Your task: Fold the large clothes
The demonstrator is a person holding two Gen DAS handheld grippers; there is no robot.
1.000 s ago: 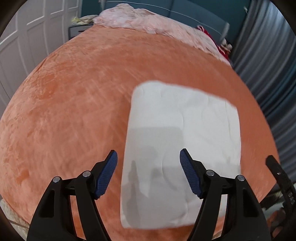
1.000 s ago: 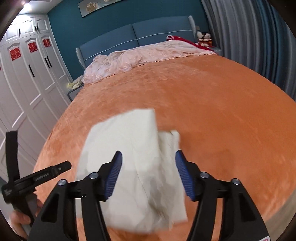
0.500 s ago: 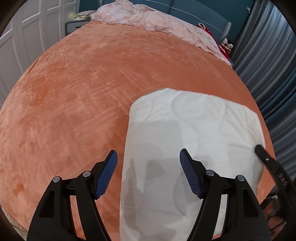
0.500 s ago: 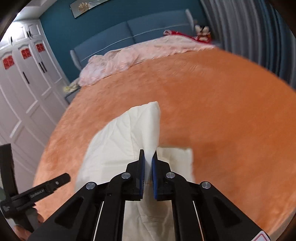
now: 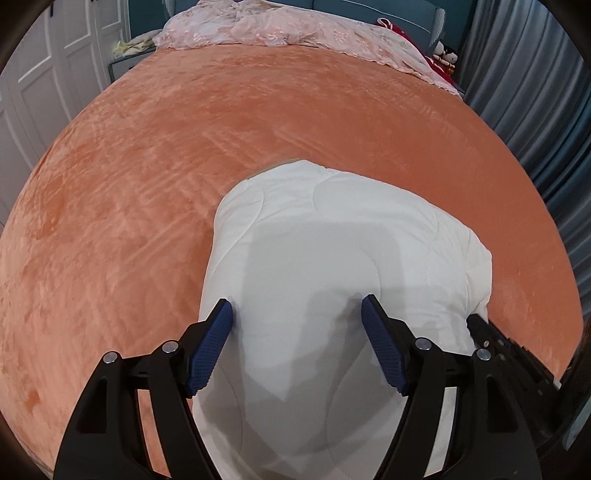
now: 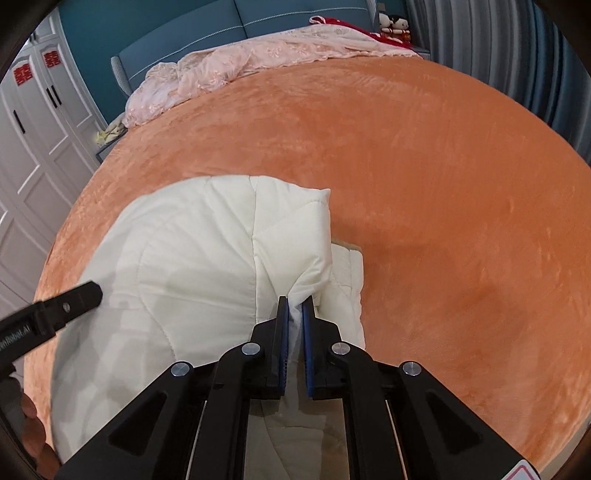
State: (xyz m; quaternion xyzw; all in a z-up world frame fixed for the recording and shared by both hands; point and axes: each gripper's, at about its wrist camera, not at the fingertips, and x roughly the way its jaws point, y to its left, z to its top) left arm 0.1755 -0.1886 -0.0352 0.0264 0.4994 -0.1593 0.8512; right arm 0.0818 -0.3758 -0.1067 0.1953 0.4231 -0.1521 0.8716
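1. An orange plush bedspread [image 5: 155, 206] covers a wide bed and fills most of both views; its pile shows brushed streaks.
2. A crumpled pink lace-patterned cover [image 6: 236, 62] lies bunched along the far end, against a blue padded headboard [image 6: 207, 27].
3. The white quilted garment [image 5: 332, 266] lies on the near part of the bedspread, folded into a thick, puffy, roughly rectangular pad with curved stitch lines. Its right-hand layer is lifted into a ridge, with a lower layer showing flat underneath.
4. The left gripper [image 5: 297, 343] hangs over the garment's near left portion. Its jaws stand wide and have just been opening a little further. Cloth lies below the gap, and the blue pads [image 5: 210, 347] do not press on it.
5. The right gripper [image 6: 294, 334] is clamped on a pinch of the garment's right edge; white cloth shows squeezed between the blue pads [image 6: 282, 343].
6. No container is in use. Small dolls [image 6: 393, 24] sit beside the headboard.
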